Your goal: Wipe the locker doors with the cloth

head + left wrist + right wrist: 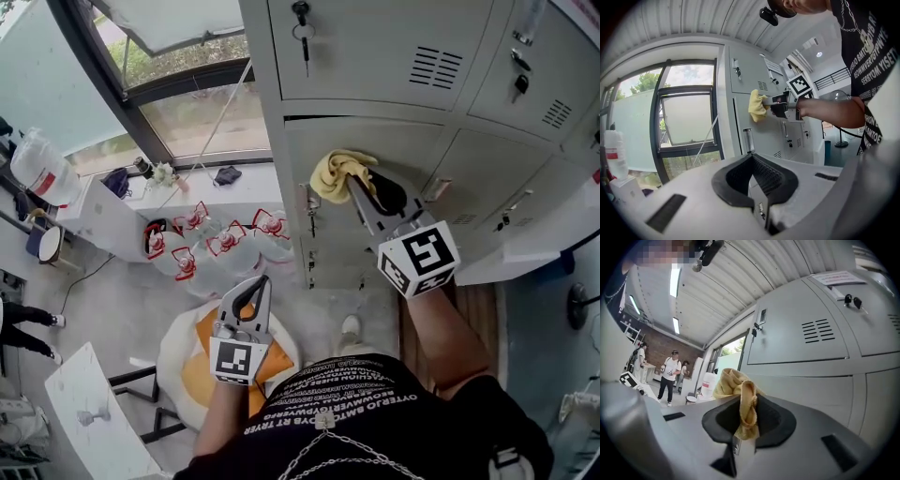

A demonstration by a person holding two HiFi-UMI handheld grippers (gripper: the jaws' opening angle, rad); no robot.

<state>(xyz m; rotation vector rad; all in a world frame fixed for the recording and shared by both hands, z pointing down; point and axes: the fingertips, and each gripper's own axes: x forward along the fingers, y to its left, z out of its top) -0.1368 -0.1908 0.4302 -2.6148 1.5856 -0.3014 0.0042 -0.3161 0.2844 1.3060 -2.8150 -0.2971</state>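
A yellow cloth (336, 172) is bunched against the grey locker door (412, 202) near its left edge; my right gripper (361, 190) is shut on it. In the right gripper view the cloth (740, 399) sticks out from between the closed jaws, with the locker doors (801, 343) just ahead. The left gripper view shows the cloth (757, 105) pressed on the door from the side. My left gripper (258, 286) hangs low, away from the lockers, jaws closed and empty (751, 157).
Keys hang in the locks (302, 33) of the upper doors and one (312, 208) beside the cloth. Several water jugs (220, 246) stand on the floor by the window (178, 84). People (670, 376) stand far off behind.
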